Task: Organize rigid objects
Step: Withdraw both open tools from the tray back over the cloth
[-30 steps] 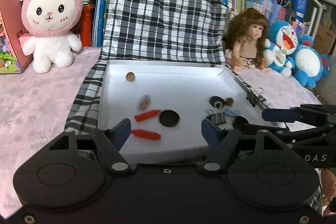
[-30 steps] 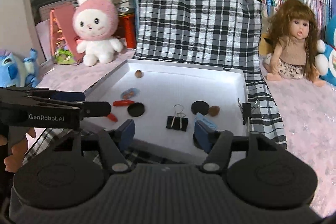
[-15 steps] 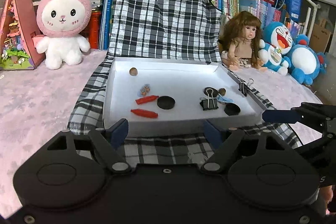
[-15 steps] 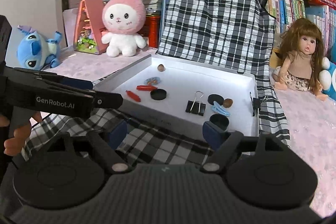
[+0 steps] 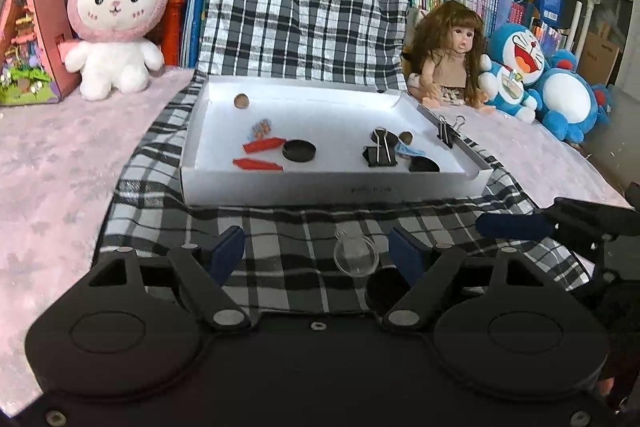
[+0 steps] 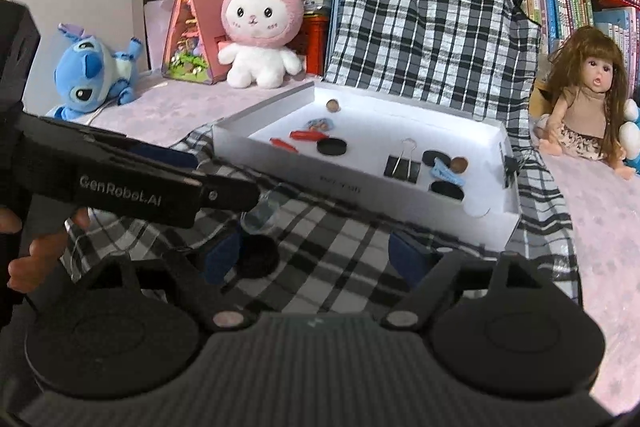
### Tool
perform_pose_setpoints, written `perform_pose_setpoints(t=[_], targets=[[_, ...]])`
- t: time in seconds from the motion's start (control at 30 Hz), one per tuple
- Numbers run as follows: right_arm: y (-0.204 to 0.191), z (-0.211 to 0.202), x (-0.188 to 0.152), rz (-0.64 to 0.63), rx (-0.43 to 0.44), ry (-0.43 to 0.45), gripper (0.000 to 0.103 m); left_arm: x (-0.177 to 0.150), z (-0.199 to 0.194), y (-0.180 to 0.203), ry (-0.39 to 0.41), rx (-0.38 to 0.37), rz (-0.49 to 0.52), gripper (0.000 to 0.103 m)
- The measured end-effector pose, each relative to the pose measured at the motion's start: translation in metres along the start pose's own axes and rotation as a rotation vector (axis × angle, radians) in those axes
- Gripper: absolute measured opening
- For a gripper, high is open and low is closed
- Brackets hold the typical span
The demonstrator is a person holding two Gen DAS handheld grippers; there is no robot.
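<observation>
A white shallow box (image 5: 332,187) (image 6: 280,151) lies on a checked cloth (image 5: 280,239). In it lie two red sticks (image 5: 258,163), black discs (image 5: 299,151), a black binder clip (image 5: 379,151), a brown nut (image 5: 241,101) and a blue clip (image 6: 444,174). On the cloth in front of the box lie a clear round piece (image 5: 356,254) (image 6: 262,214) and a black disc (image 5: 386,289) (image 6: 258,255). My left gripper (image 5: 318,249) is open and empty above these two. My right gripper (image 6: 316,253) is open and empty to the right of the disc.
A pink rabbit plush (image 5: 116,15), a toy house (image 5: 24,39), a doll (image 5: 452,51) and blue plush toys (image 5: 544,83) stand around the box on the pink tablecloth. A blue Stitch plush (image 6: 92,75) lies at the left. Books line the back.
Both grippers have pulled back from the box toward me. The clear piece and a black disc on the cloth have come into view between the fingers.
</observation>
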State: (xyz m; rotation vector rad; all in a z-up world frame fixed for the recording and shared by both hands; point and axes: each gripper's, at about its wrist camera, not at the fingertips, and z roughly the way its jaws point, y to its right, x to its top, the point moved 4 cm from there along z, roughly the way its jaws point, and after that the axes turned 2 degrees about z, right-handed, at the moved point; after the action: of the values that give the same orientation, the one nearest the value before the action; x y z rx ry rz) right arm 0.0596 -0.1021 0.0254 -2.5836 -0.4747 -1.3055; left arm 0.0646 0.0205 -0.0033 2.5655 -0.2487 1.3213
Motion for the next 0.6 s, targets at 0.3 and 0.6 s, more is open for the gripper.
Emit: perform_pose_setpoints(t=[0.3,0.6], targets=[[-0.008,0.001,-0.012,-0.018,-0.006,0.0,0.089,-0.008,0.005,0.005,-0.033,-0.029,-0.004,0.071],[-0.021,0.005,-0.017,-0.045,0.003,0.009,0.089,-0.005,0.02,0.017,-0.054,-0.043,0.002,0.058]])
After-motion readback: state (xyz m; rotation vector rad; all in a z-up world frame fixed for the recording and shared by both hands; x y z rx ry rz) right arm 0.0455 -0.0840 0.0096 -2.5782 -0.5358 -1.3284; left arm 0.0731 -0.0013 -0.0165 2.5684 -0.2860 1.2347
